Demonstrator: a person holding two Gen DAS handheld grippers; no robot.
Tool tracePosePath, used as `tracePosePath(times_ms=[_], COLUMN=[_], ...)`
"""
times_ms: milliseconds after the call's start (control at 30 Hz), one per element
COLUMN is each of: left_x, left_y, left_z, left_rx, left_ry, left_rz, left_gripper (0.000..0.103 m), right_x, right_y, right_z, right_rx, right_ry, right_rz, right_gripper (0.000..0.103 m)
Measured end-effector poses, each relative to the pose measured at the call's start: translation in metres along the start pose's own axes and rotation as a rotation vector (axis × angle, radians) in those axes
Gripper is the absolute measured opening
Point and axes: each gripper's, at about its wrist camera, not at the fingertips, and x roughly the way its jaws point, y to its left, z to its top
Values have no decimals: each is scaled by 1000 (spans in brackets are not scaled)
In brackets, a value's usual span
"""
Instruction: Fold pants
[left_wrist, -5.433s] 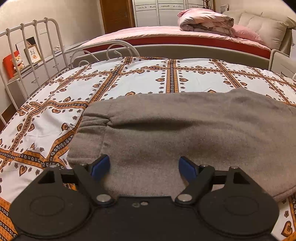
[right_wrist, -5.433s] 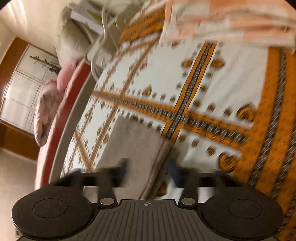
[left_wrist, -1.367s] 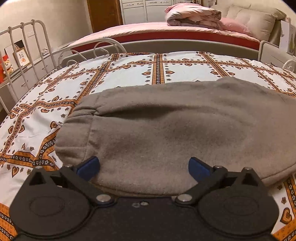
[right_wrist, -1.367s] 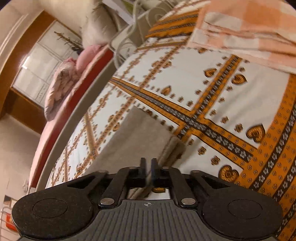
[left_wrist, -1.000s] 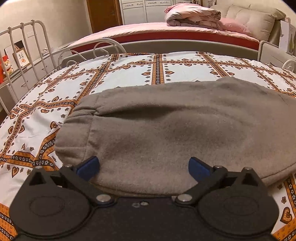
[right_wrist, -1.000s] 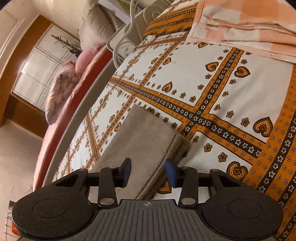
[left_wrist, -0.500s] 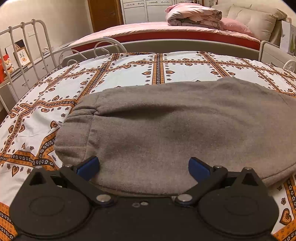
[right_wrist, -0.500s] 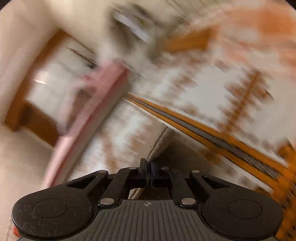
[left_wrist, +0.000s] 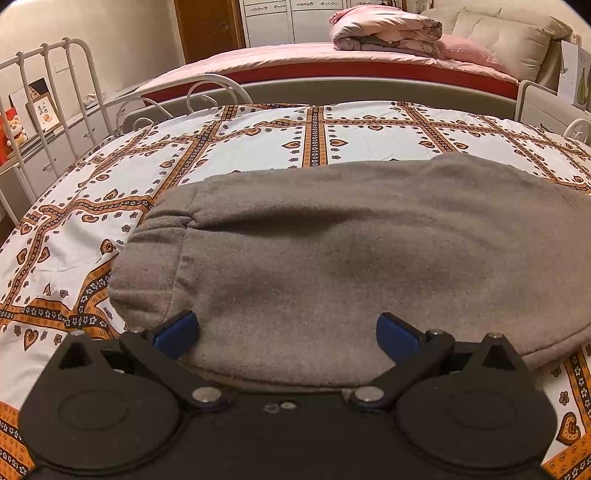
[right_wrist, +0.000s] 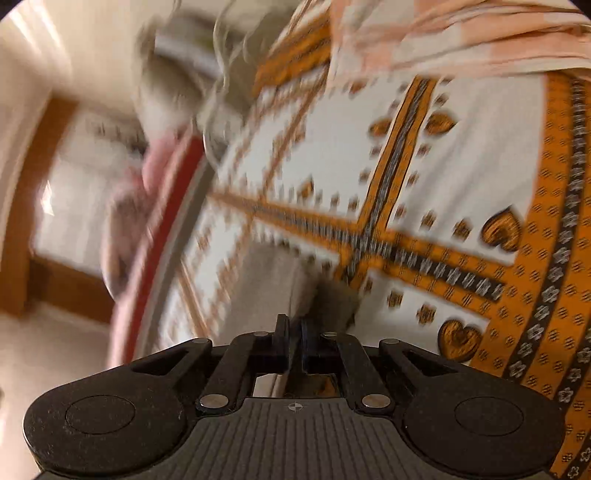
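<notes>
The grey fleece pants (left_wrist: 332, 251) lie folded lengthwise across the patterned bed sheet (left_wrist: 258, 147), cuff end at the left. My left gripper (left_wrist: 286, 330) is open, its blue fingertips (left_wrist: 177, 328) spread over the near edge of the pants. In the blurred right wrist view, my right gripper (right_wrist: 293, 338) is shut on the end of the pants (right_wrist: 277, 280), pinching the cloth between its closed jaws.
A white metal bed rail (left_wrist: 55, 85) stands at the left. A second bed with a pink quilt (left_wrist: 384, 29) lies beyond. A folded peach checked cloth (right_wrist: 461, 33) rests on the sheet at the top of the right wrist view.
The right gripper opened, then shut on the end of the pants and is moving fast, blurring its view. The left gripper has stayed still and open.
</notes>
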Motion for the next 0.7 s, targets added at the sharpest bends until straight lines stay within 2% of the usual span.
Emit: tracePosePath(times_ms=[167, 267, 300, 400, 467, 700], left_x=[-9, -15, -19, -32, -38, -34], left_y=[7, 15, 18, 28, 40, 93], left_z=[3, 6, 7, 10, 10, -6], left_rx=[-22, -63, -84, -148, -226, -537], left_ry=[-37, -71, -90, -164, -189, -139], left_rz=[1, 3, 4, 69, 64, 47], left_gripper=[94, 86, 86, 89, 90, 90], right_x=[-2, -2, -1, 6, 12, 10], right_y=[-16, -21, -23, -27, -23, -28], right_z=[3, 5, 5, 5, 6, 3], right_rx=[26, 25, 33, 59, 33, 80], right_ry=[45, 62, 71, 101, 105, 98], right_rz=[-82, -83, -80, -80, -77, -61], right_gripper=[5, 5, 5, 5, 5, 5])
